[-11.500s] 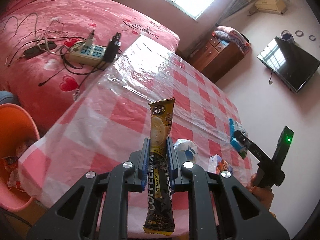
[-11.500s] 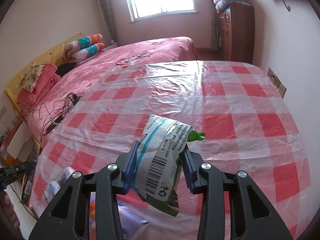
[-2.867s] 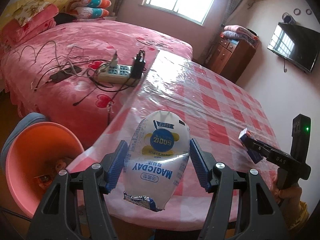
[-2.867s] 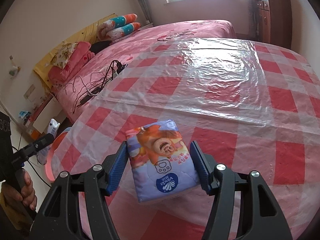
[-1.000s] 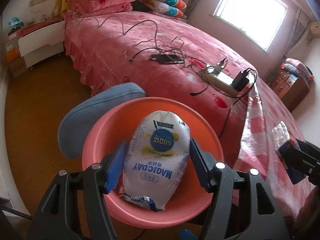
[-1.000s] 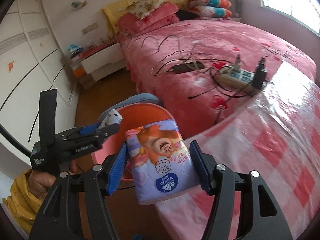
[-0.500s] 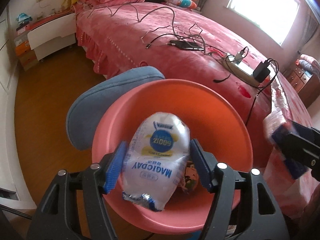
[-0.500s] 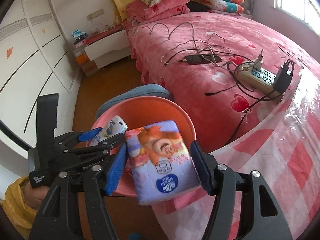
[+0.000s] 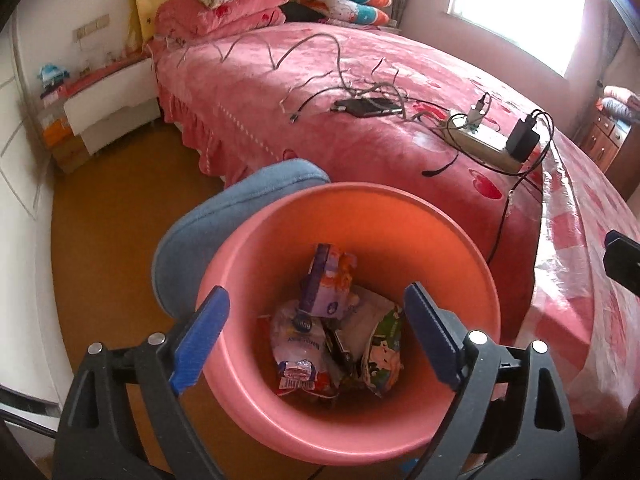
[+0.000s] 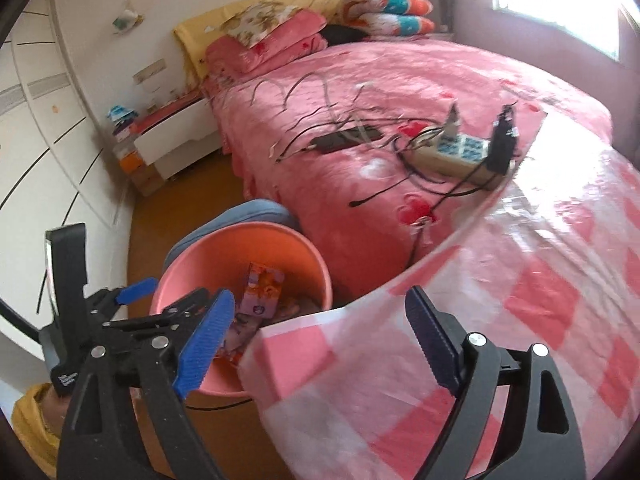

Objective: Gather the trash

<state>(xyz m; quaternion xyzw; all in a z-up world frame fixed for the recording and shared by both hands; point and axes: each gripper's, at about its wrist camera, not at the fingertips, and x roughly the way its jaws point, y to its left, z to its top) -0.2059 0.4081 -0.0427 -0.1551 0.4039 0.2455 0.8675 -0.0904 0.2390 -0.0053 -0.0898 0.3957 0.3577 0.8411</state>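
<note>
Both tongs are now empty. The left tongs [image 9: 316, 340] hang spread wide over the bin [image 9: 400, 216], and the white bag [image 9: 294, 342] they pinched half a second ago lies at the bottom among other wrappers. The right tongs [image 10: 320, 344] are spread too, above the near corner of the desk [image 10: 520, 280]; the tissue pack [image 9: 328, 284] they carried now stands on end in the bin, leaning on the pile. A green snack bag [image 9: 384, 344] lies beside it.

So both drops are done, and every piece seen in hand is now in the bin. The desk shows no trash in the part that these views cover; its far side is out of view, so I cannot tell whether anything is left to fetch.

Around the bin: a blue cushion [image 9: 224, 216] touches its rim on the far left side, and the bed [image 9: 320, 100] stands just behind, carrying a power strip [image 10: 456, 156], a charger [image 10: 502, 144] and loose cables [image 9: 340, 60] near the desk's edge. A cable hangs down between bed and desk, close to the bin; tongs swinging back to the desk could snag it.
</note>
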